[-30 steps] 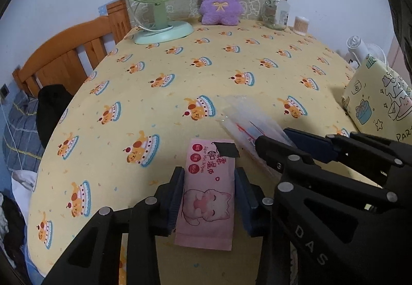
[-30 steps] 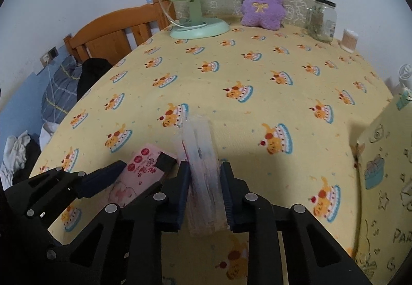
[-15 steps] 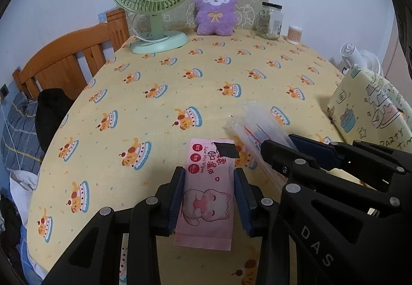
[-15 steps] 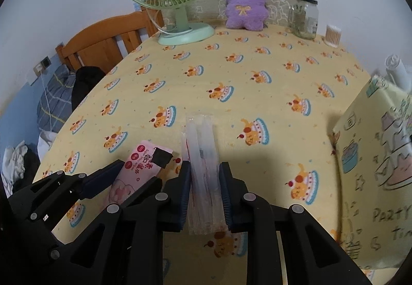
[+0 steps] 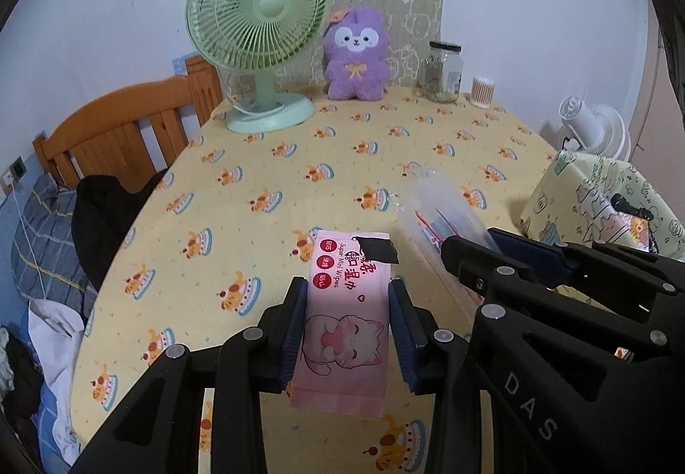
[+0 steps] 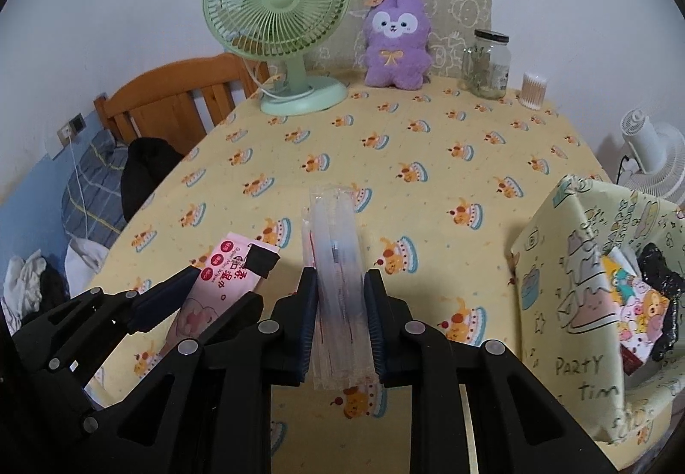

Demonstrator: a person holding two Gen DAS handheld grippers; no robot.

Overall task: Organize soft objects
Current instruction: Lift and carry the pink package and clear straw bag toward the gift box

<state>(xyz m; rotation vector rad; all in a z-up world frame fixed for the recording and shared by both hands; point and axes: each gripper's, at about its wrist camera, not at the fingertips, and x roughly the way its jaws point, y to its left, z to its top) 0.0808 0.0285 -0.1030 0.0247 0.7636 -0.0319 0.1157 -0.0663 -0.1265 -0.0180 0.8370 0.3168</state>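
Note:
My left gripper (image 5: 347, 302) is shut on a pink wet-wipes packet (image 5: 346, 311) with a cartoon cat, held above the yellow tablecloth (image 5: 299, 174). In the right wrist view the same wipes packet (image 6: 222, 281) shows at the lower left, between the left gripper's fingers. My right gripper (image 6: 340, 294) is shut on a clear plastic packet (image 6: 336, 260) with long thin items inside; that clear packet (image 5: 436, 208) also appears to the right in the left wrist view. A fabric storage box (image 6: 599, 302) printed with cartoons stands at the right, holding soft items.
At the table's far end stand a green desk fan (image 5: 257, 46), a purple plush toy (image 5: 355, 54), a glass jar (image 5: 443, 71) and a tub of cotton swabs (image 5: 483, 90). A wooden bed frame (image 5: 115, 131) lies left of the table; a white fan (image 6: 650, 157) stands right.
Both grippers have risen with their packets still held, so the table looks farther below and more of the fabric box at the right has come into view.

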